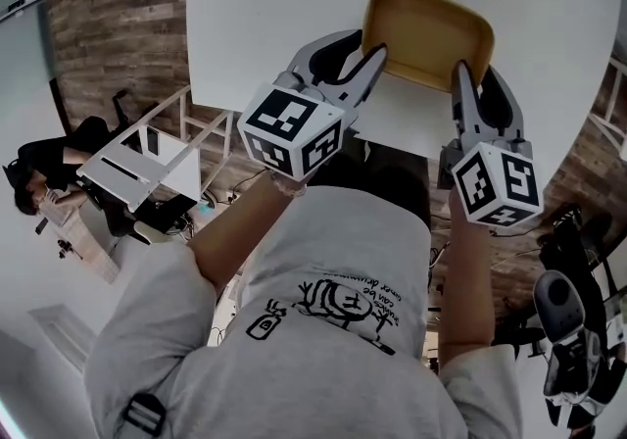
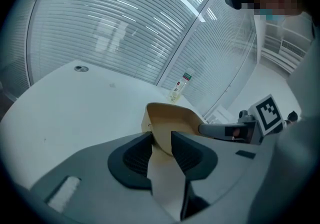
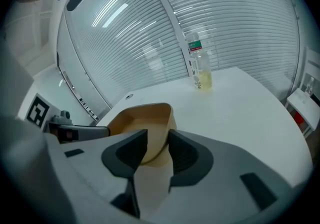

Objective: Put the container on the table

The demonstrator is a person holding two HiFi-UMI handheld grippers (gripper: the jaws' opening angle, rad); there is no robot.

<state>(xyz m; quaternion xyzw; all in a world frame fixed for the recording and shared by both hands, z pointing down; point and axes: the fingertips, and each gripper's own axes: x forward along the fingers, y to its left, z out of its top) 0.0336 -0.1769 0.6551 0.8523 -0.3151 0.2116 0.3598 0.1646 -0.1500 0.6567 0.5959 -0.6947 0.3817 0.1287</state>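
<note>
Both grippers are clamped on one tan plastic container (image 1: 426, 35), a shallow rectangular tray with rounded corners. From the head view, the left gripper (image 1: 368, 57) pinches the tray at its near left corner. The right gripper (image 1: 471, 74) pinches the near rim close to the right corner, so the tray is held from both ends.

In the left gripper view, that gripper's dark ribbed jaws are nearly together, with only the container's thin wall between them. The right gripper view shows the same kind of grip, one jaw inside the tray and one outside, pressed on the wall.

The container is upright over the white table (image 1: 265, 16), just inside the table's near edge. Whether its base touches the tabletop cannot be told.

A clear plastic bottle (image 3: 200, 67) with a green and red label and a little pale liquid stands upright near the table's far edge, well apart from the container.

Each gripper carries a cube with black and white square markers — the left cube (image 1: 292, 130) and the right cube (image 1: 498, 187). The person wears a grey T-shirt (image 1: 323, 310) with a black print.
</note>
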